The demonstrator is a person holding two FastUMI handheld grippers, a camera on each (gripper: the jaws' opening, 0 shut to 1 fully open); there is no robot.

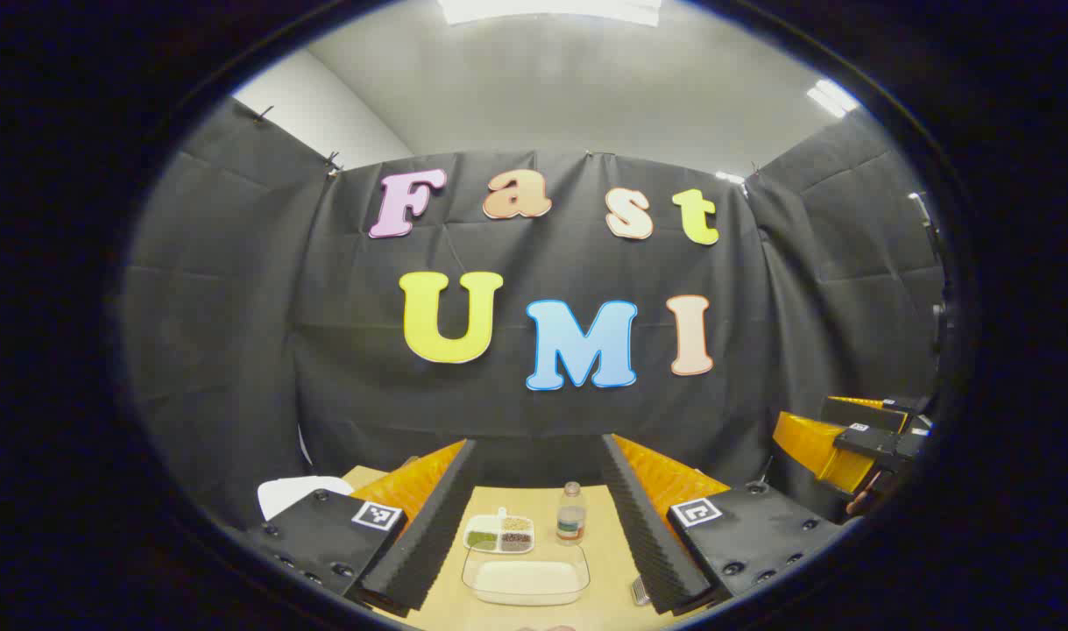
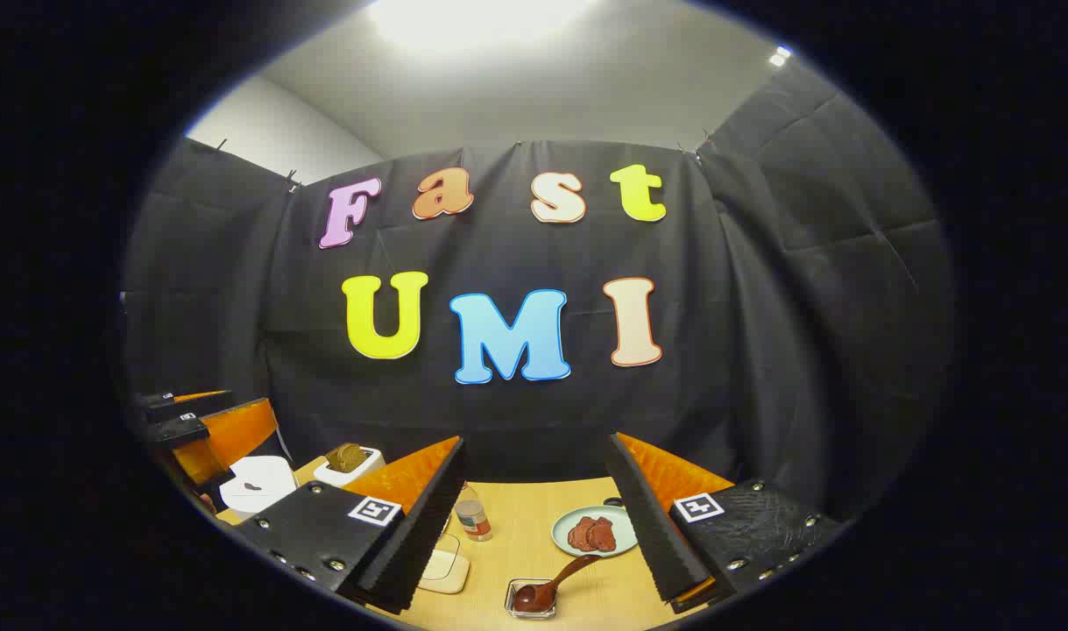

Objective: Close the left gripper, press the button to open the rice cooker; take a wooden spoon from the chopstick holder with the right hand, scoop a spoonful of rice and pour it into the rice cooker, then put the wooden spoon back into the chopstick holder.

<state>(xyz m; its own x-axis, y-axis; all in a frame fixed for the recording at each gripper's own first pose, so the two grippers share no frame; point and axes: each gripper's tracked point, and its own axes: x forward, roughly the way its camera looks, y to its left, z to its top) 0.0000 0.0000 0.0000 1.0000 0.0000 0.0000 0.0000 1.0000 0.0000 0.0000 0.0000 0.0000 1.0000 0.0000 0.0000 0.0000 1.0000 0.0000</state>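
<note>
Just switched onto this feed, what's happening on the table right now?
Nothing is held yet. The left gripper and right gripper both hover open above the light wooden table. Below the left one sits a clear rectangular dish of white rice. Below the right one, a dark wooden spoon rests in a small clear holder. The white rice cooker stands far left.

This is a staged recording booth rather than a real kitchen. Black cloth (image 1: 236,333), clipped up along its top edge, hangs as walls on three sides, with a plain white room wall (image 2: 262,131) and ceiling lights (image 1: 551,9) visible above it. A light wooden table (image 2: 516,543) stands against the cloth and carries kitchen props: a clear rice dish (image 1: 526,578), a divided tray of grains (image 1: 500,533), a small bottle (image 1: 570,515), a plate of red slices (image 2: 593,530) and a white rice cooker (image 2: 255,484).
</note>
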